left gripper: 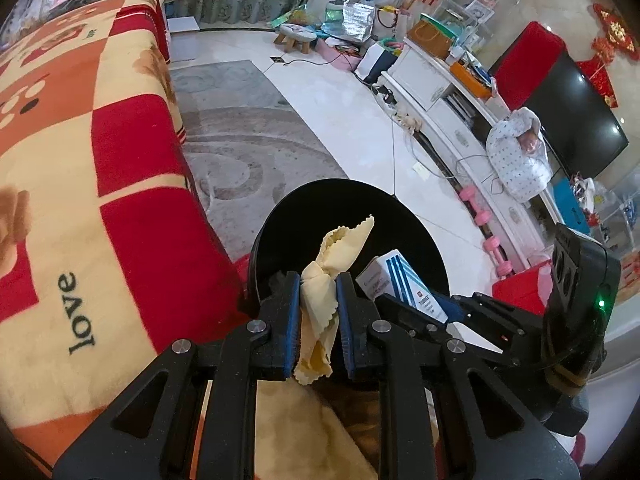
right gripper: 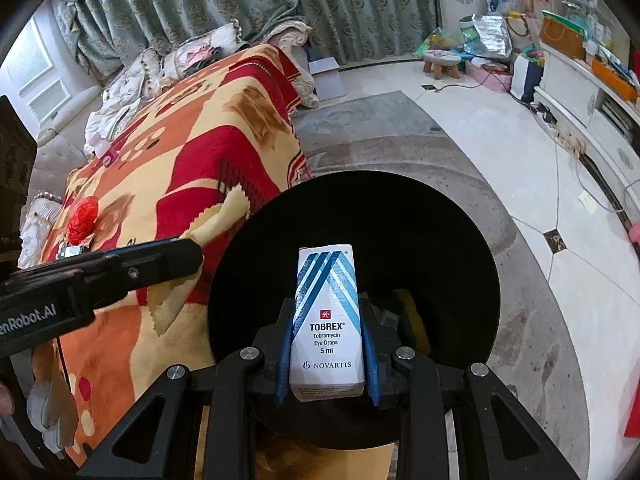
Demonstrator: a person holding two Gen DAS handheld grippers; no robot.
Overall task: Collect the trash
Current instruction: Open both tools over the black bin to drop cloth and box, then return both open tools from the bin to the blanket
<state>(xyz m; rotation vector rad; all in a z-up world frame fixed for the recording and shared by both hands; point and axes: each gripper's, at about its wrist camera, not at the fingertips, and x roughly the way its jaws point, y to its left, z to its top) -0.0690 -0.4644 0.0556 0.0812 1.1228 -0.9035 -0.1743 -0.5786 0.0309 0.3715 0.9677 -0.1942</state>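
Both my grippers loaded over the black bin [right gripper: 460,216].

My left gripper [left gripper: 318,280] pinches the yellow cloth [left gripper: 320,280] at the bin's 6 o'clock rim; my right gripper [right gripper: 326,320] clamps the eye-drops box [right gripper: 327,312] upright above the bin's mouth, at 3 o'clock from the cloth.

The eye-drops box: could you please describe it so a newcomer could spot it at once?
Find the black bin beside the red-and-yellow blanket. Above its mouth, the right gripper grips an upright white eye-drops box. Blue chevrons and "TOBREX" lettering distinguish it from the neighbouring yellow cloth.
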